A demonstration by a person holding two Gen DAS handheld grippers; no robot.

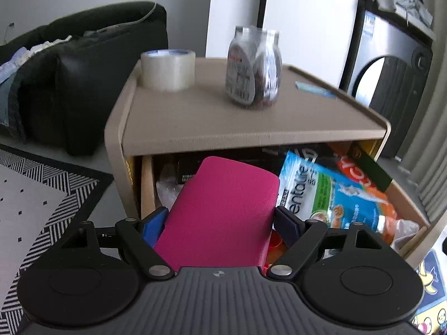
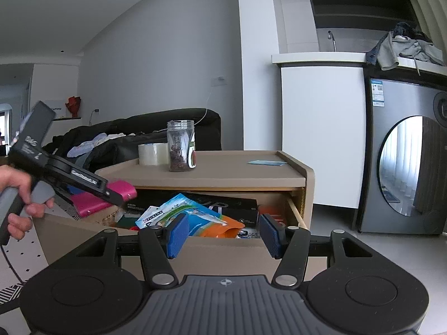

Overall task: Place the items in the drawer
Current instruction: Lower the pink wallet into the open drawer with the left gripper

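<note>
We cannot read the jar (image 1: 252,67) label; the print is blurred. The pink case (image 1: 220,212) hides the drawer (image 1: 410,209) contents behind it, and its near end sits behind the left hand-held gripper (image 1: 220,220) body. The pet food pouch (image 1: 335,195) lettering is smeared. The washing machine (image 2: 408,156) is cut off at the right edge.

Pink case (image 1: 220,212) tilted above open beige drawer (image 2: 223,251), crowded with colourful packets (image 1: 335,195)

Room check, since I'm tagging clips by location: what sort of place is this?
Probably a flat's living area beside a laundry nook: a sofa, a washer, and a sink counter.
</note>
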